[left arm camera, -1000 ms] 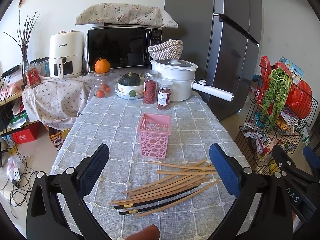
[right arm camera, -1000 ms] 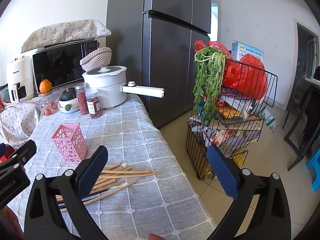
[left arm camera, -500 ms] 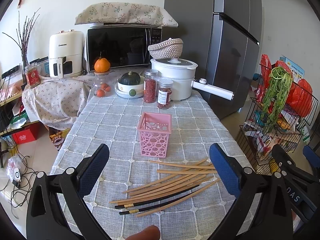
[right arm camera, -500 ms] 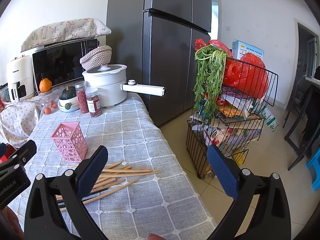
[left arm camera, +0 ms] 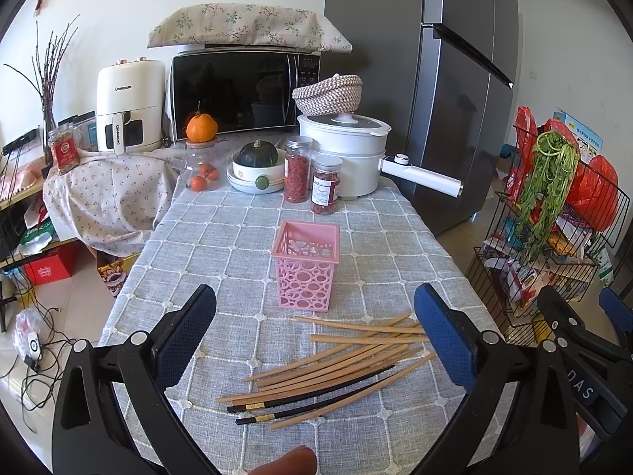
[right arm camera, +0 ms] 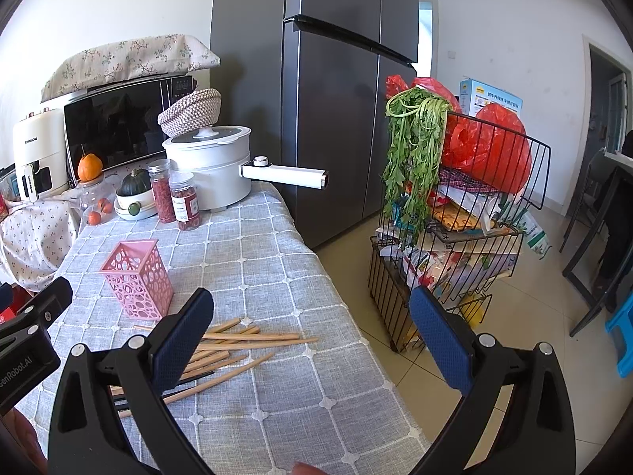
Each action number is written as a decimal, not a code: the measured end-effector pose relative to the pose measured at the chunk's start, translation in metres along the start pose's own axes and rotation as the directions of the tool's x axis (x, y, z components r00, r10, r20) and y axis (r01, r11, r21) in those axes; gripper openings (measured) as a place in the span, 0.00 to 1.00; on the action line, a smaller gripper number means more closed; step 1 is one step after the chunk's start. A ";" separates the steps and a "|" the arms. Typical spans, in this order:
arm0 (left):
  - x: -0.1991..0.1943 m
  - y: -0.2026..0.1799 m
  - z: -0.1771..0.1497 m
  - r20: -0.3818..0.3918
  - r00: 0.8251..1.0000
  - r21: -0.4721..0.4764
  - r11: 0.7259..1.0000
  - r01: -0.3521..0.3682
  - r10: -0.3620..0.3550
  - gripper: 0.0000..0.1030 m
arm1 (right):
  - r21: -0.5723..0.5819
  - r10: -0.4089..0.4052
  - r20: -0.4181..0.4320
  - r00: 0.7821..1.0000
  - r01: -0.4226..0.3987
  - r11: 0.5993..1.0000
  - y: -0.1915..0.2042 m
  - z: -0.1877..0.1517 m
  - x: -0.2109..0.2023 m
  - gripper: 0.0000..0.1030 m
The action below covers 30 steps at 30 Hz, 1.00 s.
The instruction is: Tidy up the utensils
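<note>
Lying loosely fanned on the tablecloth (left arm camera: pixel 237 245), the chopsticks (left arm camera: pixel 336 360) run with their long axes roughly crosswise to your left gripper (left arm camera: pixel 314 336), directly ahead of and between its fingers; two black ones (left arm camera: pixel 316 396) lie nearest you. The pink holder (left arm camera: pixel 306 265) stands upright just beyond them. Your left gripper hangs above the table with its jaws spread wide, holding nothing. Your right gripper (right arm camera: pixel 310 336) is likewise spread wide and empty, reaching past the table's right edge, with the chopsticks (right arm camera: pixel 237 340) ahead to its left. Beyond the holder stand two jars (left arm camera: pixel 312 176), a white pot (left arm camera: pixel 344 150) and a microwave (left arm camera: pixel 245 91); a wire rack (right arm camera: pixel 467 237) stands on the floor ahead of the right gripper.
</note>
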<state>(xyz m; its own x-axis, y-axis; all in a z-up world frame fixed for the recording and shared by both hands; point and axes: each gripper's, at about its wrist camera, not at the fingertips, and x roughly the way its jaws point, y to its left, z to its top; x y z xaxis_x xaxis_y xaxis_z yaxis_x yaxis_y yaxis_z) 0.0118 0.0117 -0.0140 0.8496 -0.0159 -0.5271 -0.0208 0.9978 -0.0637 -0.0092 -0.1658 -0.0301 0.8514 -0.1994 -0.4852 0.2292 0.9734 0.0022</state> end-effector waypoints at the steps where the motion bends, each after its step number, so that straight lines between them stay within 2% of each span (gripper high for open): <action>1: 0.000 0.000 0.000 -0.001 1.000 0.000 1.000 0.000 0.000 0.93 | 0.000 0.000 0.000 1.000 0.000 1.000 0.000 0.000 0.000 0.94; 23: 0.003 0.002 -0.004 -0.008 1.000 0.004 1.000 0.000 0.000 0.93 | 0.000 0.001 -0.004 1.000 -0.001 1.000 0.000 0.000 0.001 0.94; 30: 0.017 -0.002 -0.006 -0.064 0.998 0.029 1.000 0.012 -0.010 0.93 | 0.024 -0.011 -0.034 0.999 0.011 1.000 -0.007 -0.006 0.007 0.94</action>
<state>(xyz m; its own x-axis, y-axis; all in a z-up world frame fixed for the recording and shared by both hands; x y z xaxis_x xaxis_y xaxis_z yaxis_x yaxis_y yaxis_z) 0.0229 0.0090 -0.0281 0.8142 -0.0304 -0.5799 0.0048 0.9989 -0.0457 -0.0081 -0.1736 -0.0388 0.8323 -0.2057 -0.5147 0.2504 0.9680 0.0181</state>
